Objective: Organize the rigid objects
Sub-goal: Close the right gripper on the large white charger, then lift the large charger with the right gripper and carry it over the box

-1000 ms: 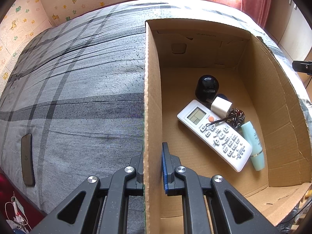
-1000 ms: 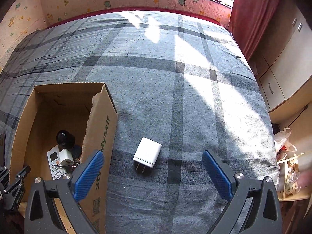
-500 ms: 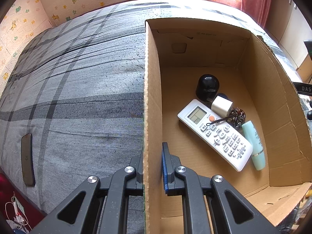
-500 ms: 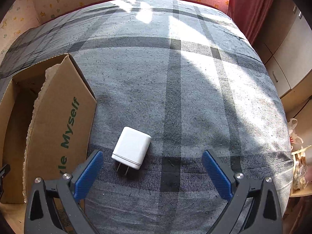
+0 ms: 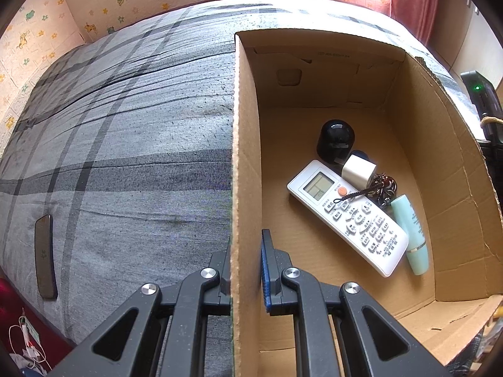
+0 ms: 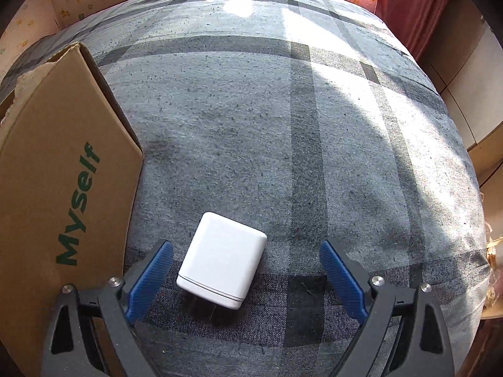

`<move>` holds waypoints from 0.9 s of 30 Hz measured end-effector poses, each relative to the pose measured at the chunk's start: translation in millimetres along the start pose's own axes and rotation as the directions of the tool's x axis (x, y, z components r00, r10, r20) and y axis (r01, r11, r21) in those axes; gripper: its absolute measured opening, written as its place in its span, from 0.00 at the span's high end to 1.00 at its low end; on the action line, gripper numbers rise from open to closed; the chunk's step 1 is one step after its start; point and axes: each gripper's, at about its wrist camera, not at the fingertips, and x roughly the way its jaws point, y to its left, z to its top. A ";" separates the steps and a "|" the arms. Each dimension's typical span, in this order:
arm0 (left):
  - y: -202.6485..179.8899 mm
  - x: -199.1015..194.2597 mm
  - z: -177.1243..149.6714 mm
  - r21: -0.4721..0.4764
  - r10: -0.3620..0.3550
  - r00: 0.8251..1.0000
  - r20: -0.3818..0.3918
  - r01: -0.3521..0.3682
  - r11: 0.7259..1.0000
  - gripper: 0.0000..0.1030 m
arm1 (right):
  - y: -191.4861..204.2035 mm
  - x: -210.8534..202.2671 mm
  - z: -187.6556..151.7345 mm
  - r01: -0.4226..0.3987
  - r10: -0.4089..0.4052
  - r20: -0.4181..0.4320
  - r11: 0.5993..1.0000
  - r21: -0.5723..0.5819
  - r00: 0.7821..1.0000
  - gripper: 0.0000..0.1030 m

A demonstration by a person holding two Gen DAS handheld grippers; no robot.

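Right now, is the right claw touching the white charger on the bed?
Apart. The right wrist view shows the right claw open around the white charger, with grey blanket visible between each blue finger and it.

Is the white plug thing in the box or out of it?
Out. The white charger lies flat on the grey blanket beside the cardboard box, between the open right tool.

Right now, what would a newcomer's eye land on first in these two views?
The white charger lying on the grey plaid bedspread, between the wide-open right gripper fingers. Then the cardboard box, its wall pinched by the left gripper, holding a white remote, black cap and mint tube.
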 end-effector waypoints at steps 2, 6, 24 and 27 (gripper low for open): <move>0.8 0.3 0.2 0.000 -0.001 1.000 0.000 0.001 1.000 0.88 | 1.9 2.1 -1.4 -0.003 0.003 -0.006 1.000 0.003 1.000 0.18; 1.0 0.4 0.3 0.000 -0.002 1.000 0.000 0.002 1.000 0.88 | 3.7 4.5 -4.0 -0.031 0.032 -0.017 0.999 0.019 0.999 0.33; 1.8 0.2 0.1 -0.004 -0.004 1.000 0.004 0.004 1.000 0.88 | 4.5 -30.8 -23.7 -0.053 0.054 -0.009 0.995 0.079 0.998 0.54; 1.2 0.0 0.2 0.000 0.000 1.000 0.004 0.000 1.000 0.88 | 2.7 -40.3 -23.6 -0.047 0.048 -0.002 0.996 0.076 0.999 0.54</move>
